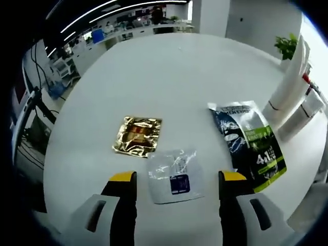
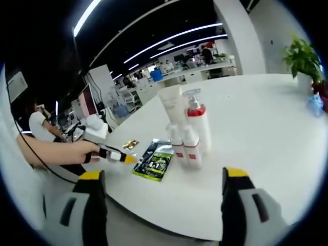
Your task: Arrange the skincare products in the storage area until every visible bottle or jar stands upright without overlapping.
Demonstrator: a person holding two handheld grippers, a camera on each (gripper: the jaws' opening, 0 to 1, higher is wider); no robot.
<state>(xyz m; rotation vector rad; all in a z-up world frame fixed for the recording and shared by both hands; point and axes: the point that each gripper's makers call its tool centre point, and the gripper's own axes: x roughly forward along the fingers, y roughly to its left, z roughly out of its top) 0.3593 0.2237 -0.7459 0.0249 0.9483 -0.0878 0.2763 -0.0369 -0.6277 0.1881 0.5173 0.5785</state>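
Three sachets (image 1: 174, 177) left view; upright bottles (image 2: 190, 134) right.

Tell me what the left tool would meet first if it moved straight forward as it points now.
Probably the clear plastic sachet with the dark label, lying flat on the white table between the open left tool. Beyond it is the gold foil sachet. Depth is uncertain.

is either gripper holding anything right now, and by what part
Nothing is held. The left gripper is open, its jaws either side of a clear sachet lying flat on the table. The right gripper is open too, short of the bottles.
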